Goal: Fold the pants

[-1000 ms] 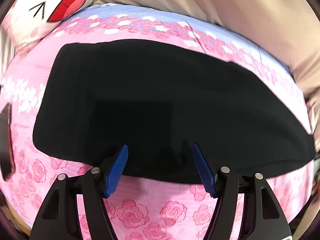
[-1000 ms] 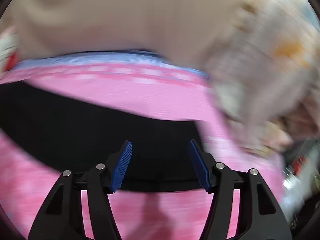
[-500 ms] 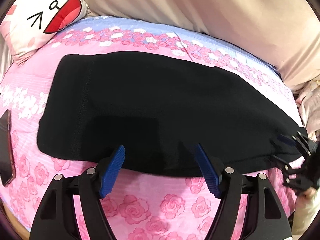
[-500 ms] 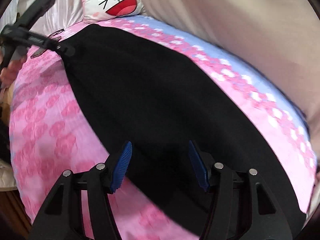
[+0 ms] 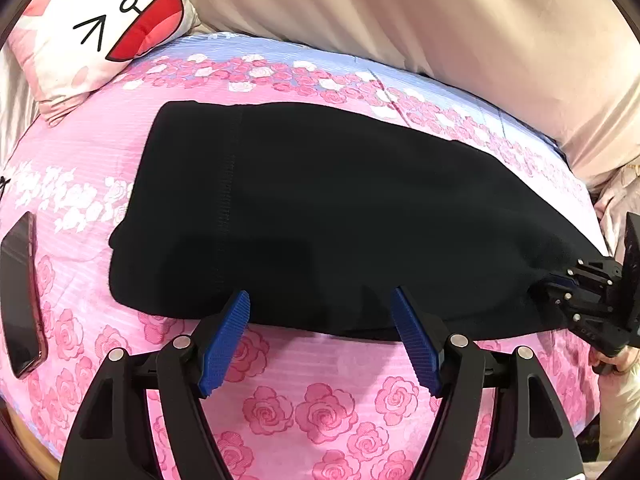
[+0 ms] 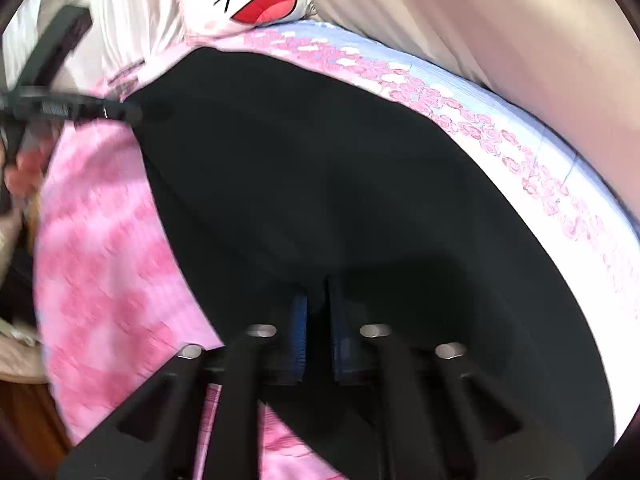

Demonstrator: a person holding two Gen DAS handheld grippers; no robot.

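The black pants (image 5: 340, 216) lie flat across the pink rose bedsheet (image 5: 300, 400), folded lengthwise, waistband to the left. My left gripper (image 5: 320, 320) hovers open at the near edge of the pants, its blue pads (image 5: 224, 340) on either side of the hem with nothing pinched. At the far right, my right gripper (image 5: 560, 284) bites the leg end of the pants. In the right wrist view its jaws (image 6: 318, 320) stand shut, with black fabric (image 6: 340, 180) pinched between the blue pads. The left gripper (image 6: 136, 112) shows blurred at the upper left there.
A dark phone (image 5: 20, 292) lies on the sheet at the left edge. A cartoon-face pillow (image 5: 100, 28) sits at the back left. Beige fabric (image 5: 440, 20) runs along the far side of the bed. A hand (image 5: 616, 360) holds the right gripper's handle.
My right gripper swung across to the leg end of the pants and closed on the fabric. The left gripper drew back slightly, staying open at the near hem.
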